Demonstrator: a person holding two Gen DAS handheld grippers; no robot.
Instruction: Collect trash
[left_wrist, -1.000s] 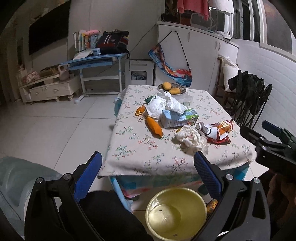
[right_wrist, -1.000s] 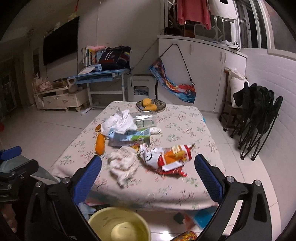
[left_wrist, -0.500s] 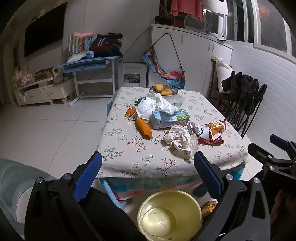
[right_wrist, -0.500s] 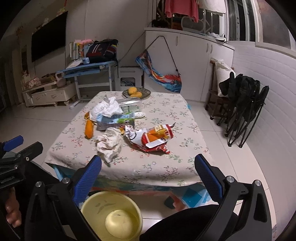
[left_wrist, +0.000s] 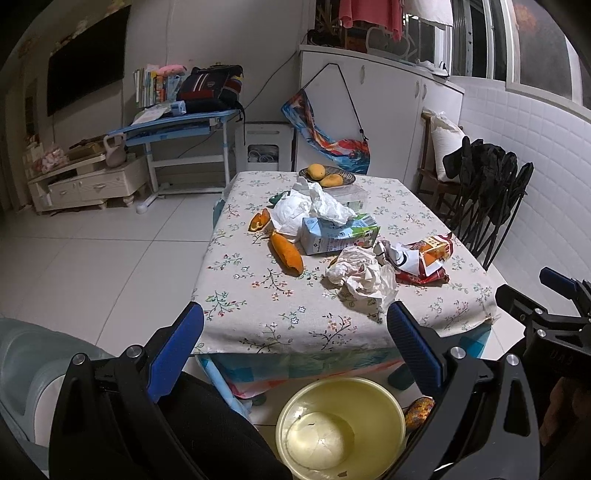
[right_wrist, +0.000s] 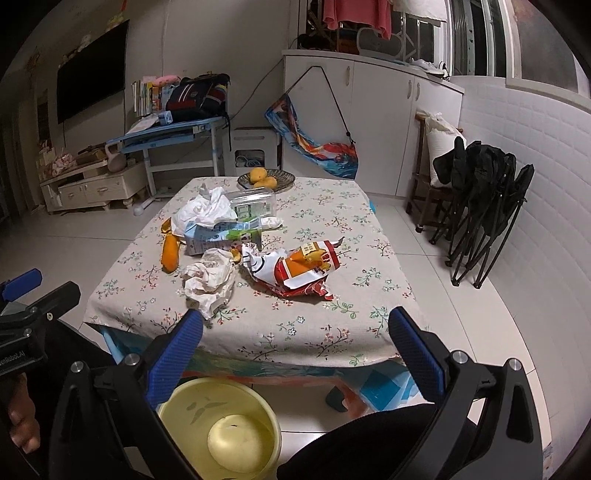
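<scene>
Trash lies on a floral-cloth table (left_wrist: 258, 295) (right_wrist: 325, 328): a crumpled white paper (left_wrist: 364, 275) (right_wrist: 210, 275), a torn red-orange snack bag (left_wrist: 424, 258) (right_wrist: 299, 267), a flattened milk carton (left_wrist: 334, 234) (right_wrist: 221, 234), a white plastic bag (left_wrist: 310, 206) (right_wrist: 205, 208) and orange peels (left_wrist: 286, 253) (right_wrist: 170, 253). A yellow bin (left_wrist: 341, 424) (right_wrist: 218, 428) stands on the floor below the table's near edge. My left gripper (left_wrist: 295, 347) and right gripper (right_wrist: 295, 347) both hang open and empty above the bin, short of the table.
A dish of mangoes (left_wrist: 327, 173) (right_wrist: 266, 177) and a clear plastic box (right_wrist: 253, 203) sit at the table's far end. Folded black chairs (left_wrist: 487, 192) (right_wrist: 484, 199) lean at the right wall. A blue desk (left_wrist: 177, 125) and a low cabinet (left_wrist: 88, 181) stand far left.
Both grippers have drawn back and lower from the table; the table looks farther and the yellow bin shows more fully. Both stay open and empty.
</scene>
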